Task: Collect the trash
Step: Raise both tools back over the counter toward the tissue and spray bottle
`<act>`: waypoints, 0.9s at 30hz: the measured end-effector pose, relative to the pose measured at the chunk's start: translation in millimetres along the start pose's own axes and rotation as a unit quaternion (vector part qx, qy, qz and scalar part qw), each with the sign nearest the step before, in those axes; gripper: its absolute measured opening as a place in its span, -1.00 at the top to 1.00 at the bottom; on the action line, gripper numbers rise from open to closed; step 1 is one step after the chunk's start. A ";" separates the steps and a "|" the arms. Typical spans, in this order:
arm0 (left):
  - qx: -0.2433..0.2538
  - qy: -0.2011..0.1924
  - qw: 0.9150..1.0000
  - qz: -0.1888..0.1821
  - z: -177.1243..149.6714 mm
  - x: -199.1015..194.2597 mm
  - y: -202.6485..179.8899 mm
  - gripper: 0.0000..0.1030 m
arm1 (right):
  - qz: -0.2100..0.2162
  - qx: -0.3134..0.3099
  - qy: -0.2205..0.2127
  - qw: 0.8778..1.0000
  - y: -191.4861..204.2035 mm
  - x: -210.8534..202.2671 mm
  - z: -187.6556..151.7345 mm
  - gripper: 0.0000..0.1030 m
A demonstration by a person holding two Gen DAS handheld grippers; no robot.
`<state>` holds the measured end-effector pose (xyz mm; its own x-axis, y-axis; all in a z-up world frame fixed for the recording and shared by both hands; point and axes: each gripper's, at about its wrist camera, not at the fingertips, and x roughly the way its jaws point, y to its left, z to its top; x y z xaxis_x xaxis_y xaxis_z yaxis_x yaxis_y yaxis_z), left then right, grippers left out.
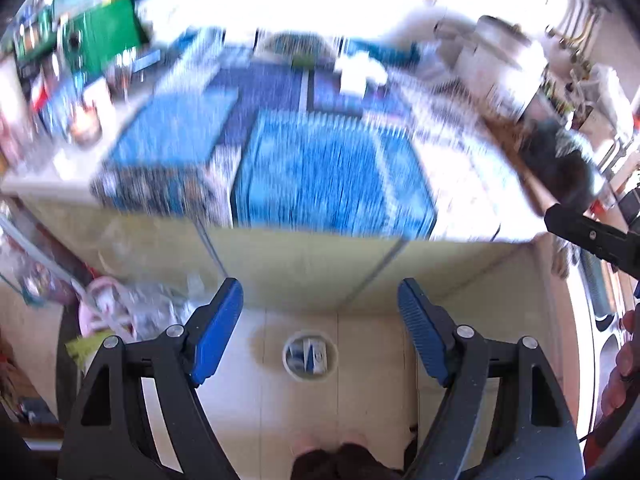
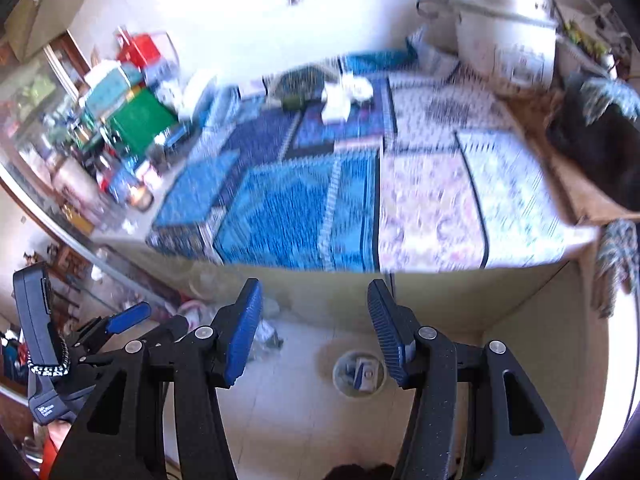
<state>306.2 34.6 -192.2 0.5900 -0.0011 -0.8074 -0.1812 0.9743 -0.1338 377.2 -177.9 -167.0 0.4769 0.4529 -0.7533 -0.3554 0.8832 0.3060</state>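
White crumpled paper [image 2: 346, 94] lies uncollected on the blue-matted desk [image 2: 288, 208]; my left tool [image 1: 320, 332] and right tool [image 2: 315, 330] stand apart, empty.

A table [image 2: 432, 280] carries blue patterned mats [image 2: 288, 216] on the left part and pale flowered mats [image 2: 432, 216] on the right part. White crumpled paper [image 2: 344, 96] lies on the far mats. A big white pot [image 2: 504, 36] stands at the far right corner. Below, a small round bin [image 2: 358, 372] stands on the tiled floor [image 2: 288, 420].
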 end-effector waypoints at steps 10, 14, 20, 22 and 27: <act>0.033 -0.067 0.997 -0.002 110.9 -18.5 -21.1 -0.54 | -0.020 -0.018 -0.073 0.997 11.2 -22.7 82.9 0.01; 0.029 -0.076 0.997 0.002 158.9 9.4 -34.8 -0.54 | -0.014 -0.033 -0.076 0.996 -6.1 -8.3 122.7 0.01; 0.011 -0.074 0.997 0.025 225.3 58.5 -44.6 -0.54 | 0.012 -0.062 -0.040 0.997 -30.5 34.3 195.3 0.01; 0.003 -0.075 0.997 0.030 244.7 74.6 -44.2 -0.54 | 0.017 -0.076 -0.029 0.997 -36.9 52.6 215.1 0.01; -0.020 -0.059 0.997 0.050 289.5 119.0 -30.0 -0.54 | 0.025 -0.081 -0.001 0.996 -47.8 101.3 248.4 0.01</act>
<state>609.6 70.4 -117.9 0.6553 0.1237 -0.7452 -0.2730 0.9586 -0.0810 642.2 -144.1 -113.3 0.4566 0.4958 -0.7387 -0.5043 0.8283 0.2442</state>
